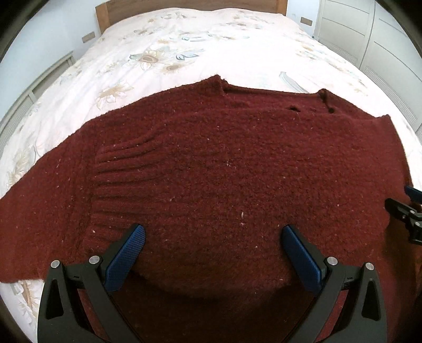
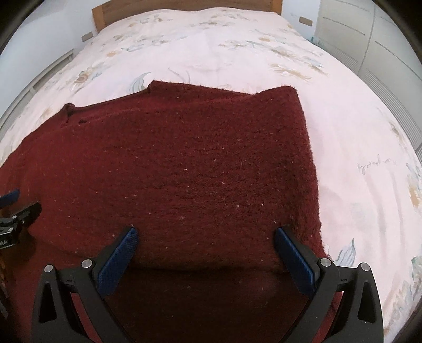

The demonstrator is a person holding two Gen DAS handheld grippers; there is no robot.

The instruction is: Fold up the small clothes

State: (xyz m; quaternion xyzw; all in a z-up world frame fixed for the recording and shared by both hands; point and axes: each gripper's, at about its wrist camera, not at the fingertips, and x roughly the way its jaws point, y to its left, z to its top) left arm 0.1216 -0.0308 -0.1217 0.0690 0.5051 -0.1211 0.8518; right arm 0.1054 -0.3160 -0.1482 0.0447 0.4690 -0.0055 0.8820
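A dark red knitted sweater [image 1: 211,163] lies flat on the bed, neckline toward the headboard. Its left sleeve stretches out to the left; its right side is folded in, giving a straight edge in the right wrist view [image 2: 308,147]. My left gripper [image 1: 213,237] is open and empty, its blue pads just above the sweater's lower part. My right gripper [image 2: 206,237] is open and empty over the sweater's [image 2: 184,163] lower right part. Each gripper shows at the edge of the other's view: the right one [image 1: 406,211], the left one [image 2: 15,211].
The bed has a white floral duvet [image 1: 184,52] and a wooden headboard [image 1: 190,5]. White wardrobe doors [image 2: 369,39] stand on the right, a wall and panelling on the left.
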